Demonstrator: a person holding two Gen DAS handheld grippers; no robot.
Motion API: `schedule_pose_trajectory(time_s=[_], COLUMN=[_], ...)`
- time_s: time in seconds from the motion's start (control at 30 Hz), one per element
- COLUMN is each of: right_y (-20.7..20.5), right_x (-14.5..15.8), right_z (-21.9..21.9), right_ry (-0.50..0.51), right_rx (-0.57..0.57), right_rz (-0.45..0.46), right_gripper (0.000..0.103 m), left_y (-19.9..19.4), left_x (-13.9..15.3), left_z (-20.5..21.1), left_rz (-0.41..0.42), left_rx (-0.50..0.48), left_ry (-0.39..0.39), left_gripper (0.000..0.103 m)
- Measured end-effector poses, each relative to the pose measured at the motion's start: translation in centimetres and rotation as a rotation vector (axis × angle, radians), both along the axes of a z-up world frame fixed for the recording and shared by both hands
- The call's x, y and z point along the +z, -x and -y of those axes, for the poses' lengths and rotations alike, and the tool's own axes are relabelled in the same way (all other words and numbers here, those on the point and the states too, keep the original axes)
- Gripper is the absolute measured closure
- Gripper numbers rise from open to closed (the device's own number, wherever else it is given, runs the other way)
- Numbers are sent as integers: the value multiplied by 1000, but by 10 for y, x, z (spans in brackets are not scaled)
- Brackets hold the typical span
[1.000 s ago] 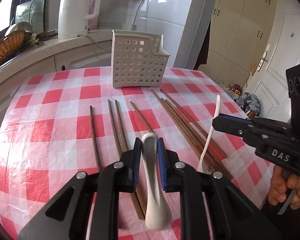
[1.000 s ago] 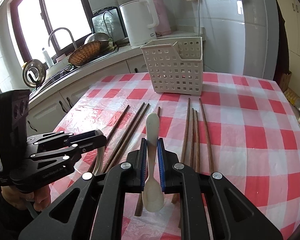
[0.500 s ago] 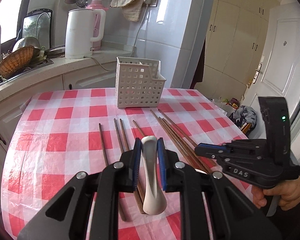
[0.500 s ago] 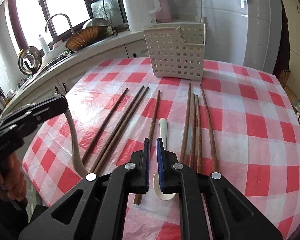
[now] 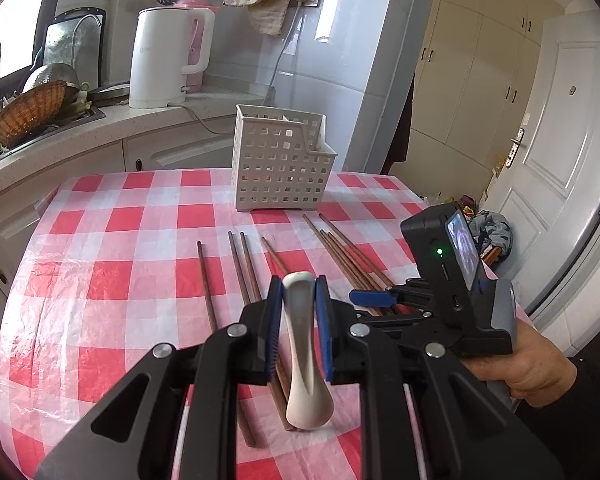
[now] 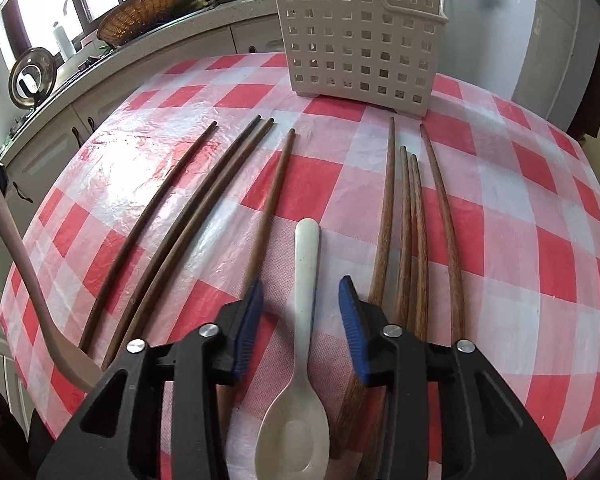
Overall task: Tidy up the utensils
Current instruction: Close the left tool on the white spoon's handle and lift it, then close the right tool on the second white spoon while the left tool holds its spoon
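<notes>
My left gripper is shut on a white spoon, held above the table with its bowl hanging down; that spoon also shows at the left edge of the right wrist view. My right gripper is open low over the table, its jaws on either side of a second white spoon lying flat. Several brown chopsticks lie on the red checked cloth on both sides of it. The white perforated caddy stands at the far side, also seen from the left wrist.
The right gripper's body and the hand holding it sit at the right of the left wrist view. Behind the table runs a counter with a white kettle, a wicker basket and a sink. A door and cupboards stand at the right.
My right gripper let go of its spoon, which now lies on the cloth, and has opened and dropped low over it. My left gripper rose, still holding its spoon.
</notes>
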State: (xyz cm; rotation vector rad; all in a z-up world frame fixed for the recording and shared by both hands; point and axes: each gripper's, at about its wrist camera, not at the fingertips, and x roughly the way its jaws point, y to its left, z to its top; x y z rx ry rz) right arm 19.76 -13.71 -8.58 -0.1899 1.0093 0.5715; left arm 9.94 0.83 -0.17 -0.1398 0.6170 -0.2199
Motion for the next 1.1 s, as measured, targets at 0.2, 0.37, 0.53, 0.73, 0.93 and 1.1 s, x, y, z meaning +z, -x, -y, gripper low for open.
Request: schedule_pose_trajectory(time_s=[0.2, 0.37, 0.53, 0.73, 0.93, 1.1], right_y=[1, 1, 5, 5, 7, 1], right_x=[0, 0, 7, 21, 22, 6], right_z=[-1, 6, 17, 23, 21, 9], right_ry=[15, -18, -50, -71, -64, -20], right_rx=[-3, -17, -35, -54, -34, -19], right_rz=[22, -2, 17, 39, 30, 29], right_gripper=[69, 90, 99, 99, 84, 44], left_y=[-7, -31, -48, -52, -53, -48], left_x=[-4, -21, -35, -38, -38, -33], left_z=[-3, 2, 7, 11, 11, 9], left_rz=[-33, -91, -118, -124, -122, -109], left_rx=[-23, -33, -29, -31, -28, -32], left_ry=[45, 50, 39, 25, 28, 26], left_gripper=[87, 87, 87, 87, 87, 87])
